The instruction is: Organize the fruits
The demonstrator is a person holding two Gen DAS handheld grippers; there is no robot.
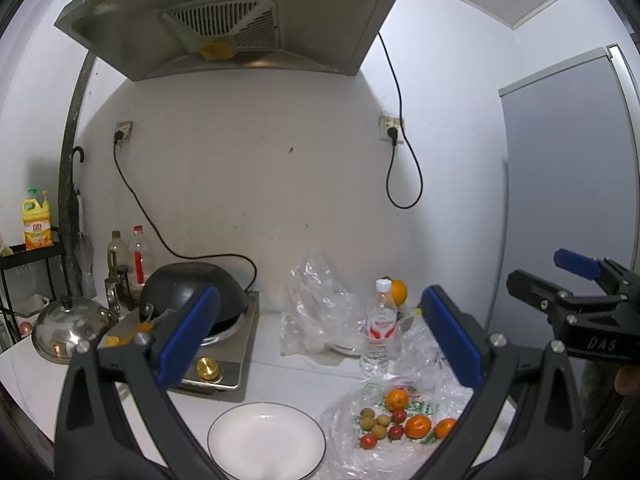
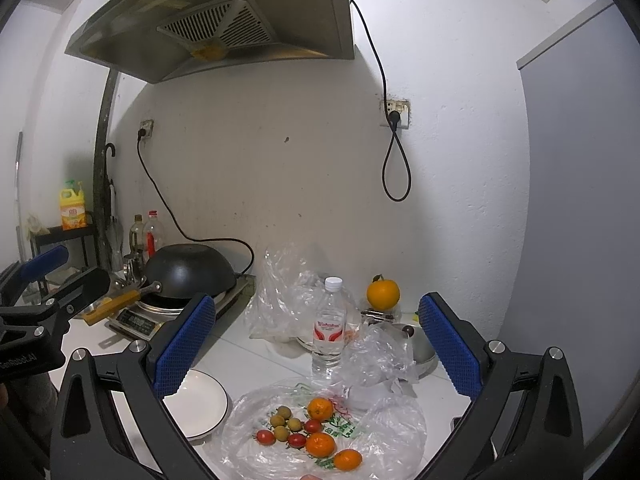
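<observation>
fruits lie loose on a flattened plastic bag, both grippers hovering above, empty.

small oranges, red cherry tomatoes and tan longans sit in a cluster on the bag, on the white counter. an empty white plate rests just left of the bag, touching its edge. behind the bag stands a water bottle, upright, with crumpled clear bags beside it and a larger orange further back. the left gripper has its blue pads spread wide and holds nothing; the right gripper is likewise wide apart and bare. an upturned black wok sits on the stove at left.
</observation>
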